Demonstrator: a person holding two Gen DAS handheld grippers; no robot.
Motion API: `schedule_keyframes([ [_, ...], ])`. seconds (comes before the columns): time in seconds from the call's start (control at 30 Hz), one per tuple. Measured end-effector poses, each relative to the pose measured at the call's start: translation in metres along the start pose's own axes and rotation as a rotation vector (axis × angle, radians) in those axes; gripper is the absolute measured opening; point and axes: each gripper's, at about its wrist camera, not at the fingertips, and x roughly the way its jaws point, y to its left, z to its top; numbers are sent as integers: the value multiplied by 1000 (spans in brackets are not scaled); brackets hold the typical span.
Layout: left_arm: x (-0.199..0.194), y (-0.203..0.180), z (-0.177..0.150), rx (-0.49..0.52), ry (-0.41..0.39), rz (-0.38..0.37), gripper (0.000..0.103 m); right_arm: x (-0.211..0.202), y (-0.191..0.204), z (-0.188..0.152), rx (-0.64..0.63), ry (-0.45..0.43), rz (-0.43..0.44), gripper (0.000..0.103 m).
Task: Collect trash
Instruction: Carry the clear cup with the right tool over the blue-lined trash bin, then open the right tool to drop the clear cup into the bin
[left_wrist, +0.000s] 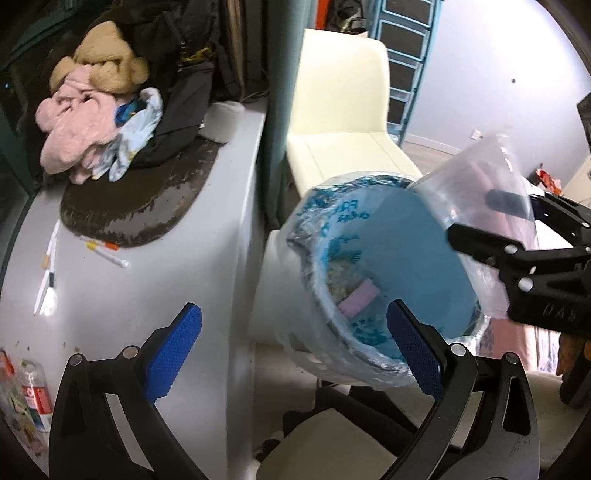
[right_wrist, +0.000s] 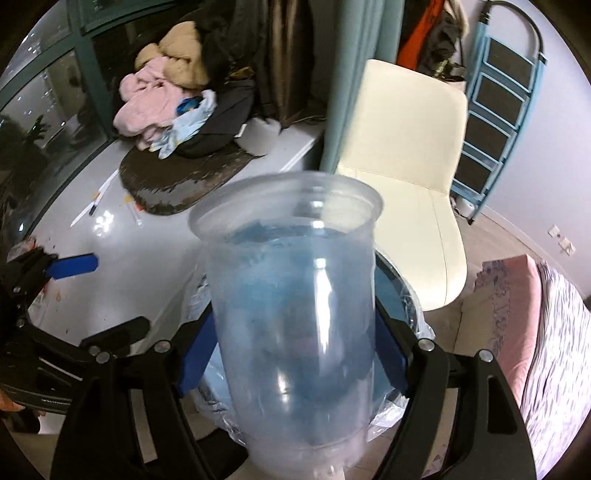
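My right gripper (right_wrist: 295, 354) is shut on a clear plastic cup (right_wrist: 295, 314), held with its mouth pointing away, above the trash bin. In the left wrist view the cup (left_wrist: 480, 192) hangs over the right rim of the white trash bin (left_wrist: 284, 295), which has a blue liner (left_wrist: 421, 258) and holds a pink scrap (left_wrist: 358, 299) and other litter. My left gripper (left_wrist: 295, 343) is open and empty, its blue pads either side of the bin's near rim. A small plastic bottle (left_wrist: 35, 391) lies on the white ledge at lower left.
A white ledge (left_wrist: 122, 288) carries pens (left_wrist: 107, 254), a dark mat (left_wrist: 140, 199) and a pile of clothes (left_wrist: 96, 122). A cream chair (left_wrist: 343, 122) stands behind the bin, a blue stepladder (right_wrist: 498, 122) by the wall, bedding (right_wrist: 546, 332) at the right.
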Motion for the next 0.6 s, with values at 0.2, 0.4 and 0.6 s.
schedule_keyframes([
  [0.2,-5,14,-3,-30,-8,42,97,0,7,4,-20,-15,-59,78],
  [0.4,-4,18,-6,-39,1,19,97,2,10,4,-29,-13,-76,80],
  [0.6,-5,16,-6,-27,-3,3,97,-8,3,4,21,-71,-67,86],
])
